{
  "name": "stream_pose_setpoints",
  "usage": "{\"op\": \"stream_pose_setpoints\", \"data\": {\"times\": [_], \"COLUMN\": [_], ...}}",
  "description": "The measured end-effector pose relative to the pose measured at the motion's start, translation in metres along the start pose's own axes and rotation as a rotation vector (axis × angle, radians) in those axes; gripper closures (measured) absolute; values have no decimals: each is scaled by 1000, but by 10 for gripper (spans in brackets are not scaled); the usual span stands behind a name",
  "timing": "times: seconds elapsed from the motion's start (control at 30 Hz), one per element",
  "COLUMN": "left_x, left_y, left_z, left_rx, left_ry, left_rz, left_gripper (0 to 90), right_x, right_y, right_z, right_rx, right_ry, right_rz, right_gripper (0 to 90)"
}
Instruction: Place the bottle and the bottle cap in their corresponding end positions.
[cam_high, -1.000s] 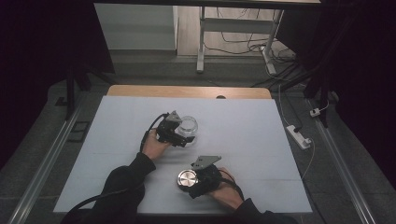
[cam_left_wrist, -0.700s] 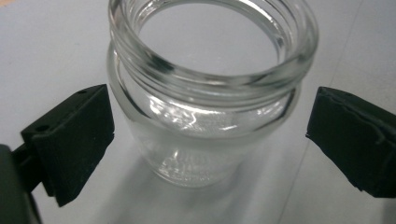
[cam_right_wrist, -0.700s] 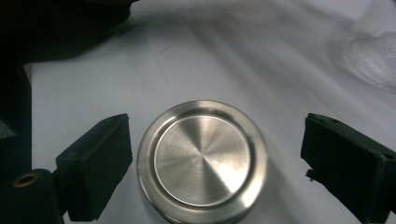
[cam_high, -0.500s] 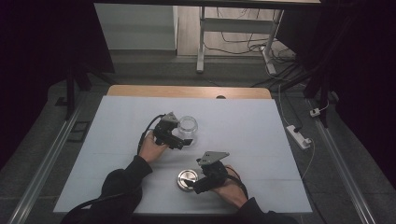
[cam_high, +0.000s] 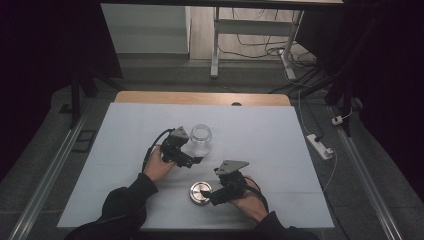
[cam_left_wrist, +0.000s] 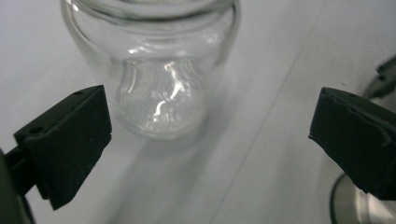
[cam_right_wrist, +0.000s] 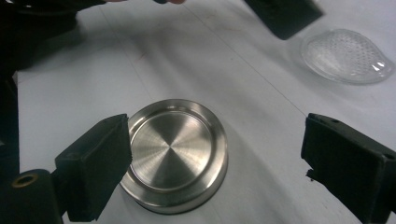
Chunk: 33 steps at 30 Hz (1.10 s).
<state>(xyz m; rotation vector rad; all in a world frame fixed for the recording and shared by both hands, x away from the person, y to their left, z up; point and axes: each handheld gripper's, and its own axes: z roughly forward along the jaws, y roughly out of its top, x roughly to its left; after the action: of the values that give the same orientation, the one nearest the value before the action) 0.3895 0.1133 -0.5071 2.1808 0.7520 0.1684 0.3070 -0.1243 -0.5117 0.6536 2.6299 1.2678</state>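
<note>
My left gripper (cam_high: 192, 159) sits wide open, nothing between its jaws. The jar (cam_left_wrist: 154, 70) stands upright just ahead of it, nearer the left jaw in the left gripper view and clear of both pads (glass, open at the top, with nothing in it that I can make out). In the high view the jar (cam_high: 200, 139) is just beyond the gripper's tips on the white table (cam_high: 280, 135).

My right gripper (cam_high: 205, 192) is also spread wide and holds nothing. The lid (cam_right_wrist: 175, 154), a round steel disc lying flat with its rim up, rests between the jaws and slightly ahead; in the right gripper view its edge looks to be against the left pad, though I cannot tell if they touch. The right jaw stands well off it. From above, the lid (cam_high: 200, 192) lies just in front of the gripper's tips.
</note>
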Motion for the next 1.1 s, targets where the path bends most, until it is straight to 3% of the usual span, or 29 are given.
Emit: {"op": "stream_pose_setpoints", "data": {"times": [0.27, 0.4, 0.63, 1.1], "left_x": [-20, -27, -36, -45], "left_y": [-7, -10, -19, -43], "left_z": [-12, -20, -28, -58], "left_rx": [-2, -25, -15, -53], "left_ry": [-26, -45, -73, -93], "left_rz": [23, 24, 39, -6], "left_gripper": [0, 0, 0, 0], "right_x": [-2, -4, -5, -4], "right_y": [1, 2, 1, -1], "right_z": [-5, -10, -13, -28], "right_rx": [14, -4, 8, -3], "right_ry": [6, 3, 22, -18], "right_rz": [23, 41, 62, 48], "right_gripper": [50, 50, 22, 2]}}
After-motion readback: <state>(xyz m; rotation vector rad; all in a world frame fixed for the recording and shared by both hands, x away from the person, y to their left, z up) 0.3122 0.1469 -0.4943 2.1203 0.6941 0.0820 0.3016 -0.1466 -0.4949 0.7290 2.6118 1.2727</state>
